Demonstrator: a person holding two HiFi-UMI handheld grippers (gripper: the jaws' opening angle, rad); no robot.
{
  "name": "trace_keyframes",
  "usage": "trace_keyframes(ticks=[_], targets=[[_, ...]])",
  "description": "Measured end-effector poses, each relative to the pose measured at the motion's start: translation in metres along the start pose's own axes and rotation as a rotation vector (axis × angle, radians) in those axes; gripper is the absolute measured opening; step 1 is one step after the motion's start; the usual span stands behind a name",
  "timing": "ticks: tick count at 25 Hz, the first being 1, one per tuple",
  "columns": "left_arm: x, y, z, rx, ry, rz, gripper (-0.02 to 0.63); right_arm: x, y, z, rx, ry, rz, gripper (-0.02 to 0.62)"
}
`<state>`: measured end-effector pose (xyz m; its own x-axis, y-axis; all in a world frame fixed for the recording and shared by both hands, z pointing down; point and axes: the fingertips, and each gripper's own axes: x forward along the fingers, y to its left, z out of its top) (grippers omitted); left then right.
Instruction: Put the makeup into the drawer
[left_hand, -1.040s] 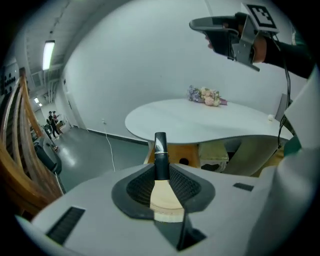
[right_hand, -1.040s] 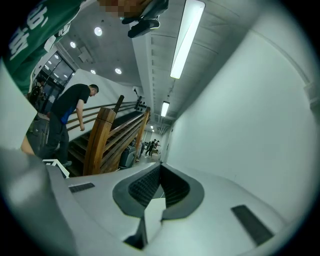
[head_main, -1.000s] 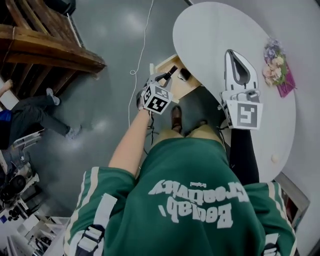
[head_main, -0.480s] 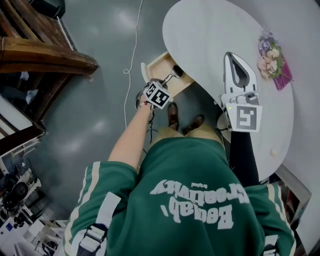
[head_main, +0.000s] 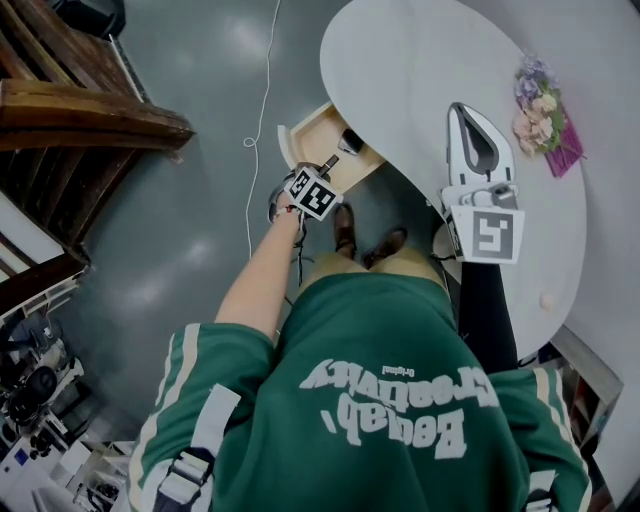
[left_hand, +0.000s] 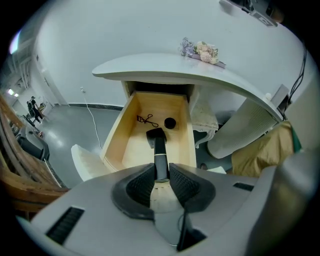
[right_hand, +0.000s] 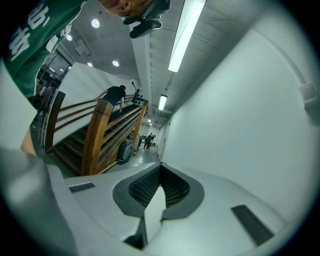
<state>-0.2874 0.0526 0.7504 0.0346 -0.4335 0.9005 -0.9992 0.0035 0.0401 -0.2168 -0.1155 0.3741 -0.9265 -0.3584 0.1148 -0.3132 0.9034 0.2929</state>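
Note:
A slim black makeup stick (left_hand: 158, 145) with a silver band is clamped between the pads of my left gripper (left_hand: 161, 172). Its wide black head hangs over the open wooden drawer (left_hand: 122, 140) under the white table (head_main: 430, 60). A small round black item (left_hand: 170, 122) and a thin black loop (left_hand: 146, 119) lie on the drawer's floor. In the head view my left gripper (head_main: 322, 172) points steeply down at the drawer (head_main: 305, 135). My right gripper (head_main: 475, 125) hovers over the tabletop, shut and holding nothing; its pads (right_hand: 172, 187) meet at the tips.
A bunch of flowers (head_main: 540, 110) lies at the table's far right edge. A white cable (head_main: 262, 90) runs across the grey floor left of the drawer. Wooden stairs (head_main: 80, 110) stand at the upper left. The person's shoes (head_main: 345, 228) are just below the drawer.
My left gripper has sunk toward the drawer with the makeup stick and tipped further down. My right gripper has stayed over the table.

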Motion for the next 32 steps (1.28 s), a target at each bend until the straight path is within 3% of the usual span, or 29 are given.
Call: trace_keyframes(ticks=[16,22,25,28,32], targets=[[0.000,0.000,0.000,0.002,-0.002,0.008,0.104,-0.002,0.000,0.000,0.001,0.008,-0.003,0.009],[-0.002,0.001,0.001,0.002,-0.005,0.012,0.104,0.001,0.000,0.016,0.035,-0.054,-0.017,0.009],[-0.001,0.002,0.001,0.003,-0.008,0.015,0.104,0.000,-0.001,0.008,0.031,-0.022,-0.020,0.009],[-0.011,0.008,0.013,0.000,-0.062,0.042,0.104,0.001,0.000,0.018,0.043,-0.059,-0.020,0.009],[-0.052,0.027,0.060,-0.012,-0.218,0.107,0.104,-0.002,-0.007,0.017,0.006,-0.047,-0.020,0.009]])
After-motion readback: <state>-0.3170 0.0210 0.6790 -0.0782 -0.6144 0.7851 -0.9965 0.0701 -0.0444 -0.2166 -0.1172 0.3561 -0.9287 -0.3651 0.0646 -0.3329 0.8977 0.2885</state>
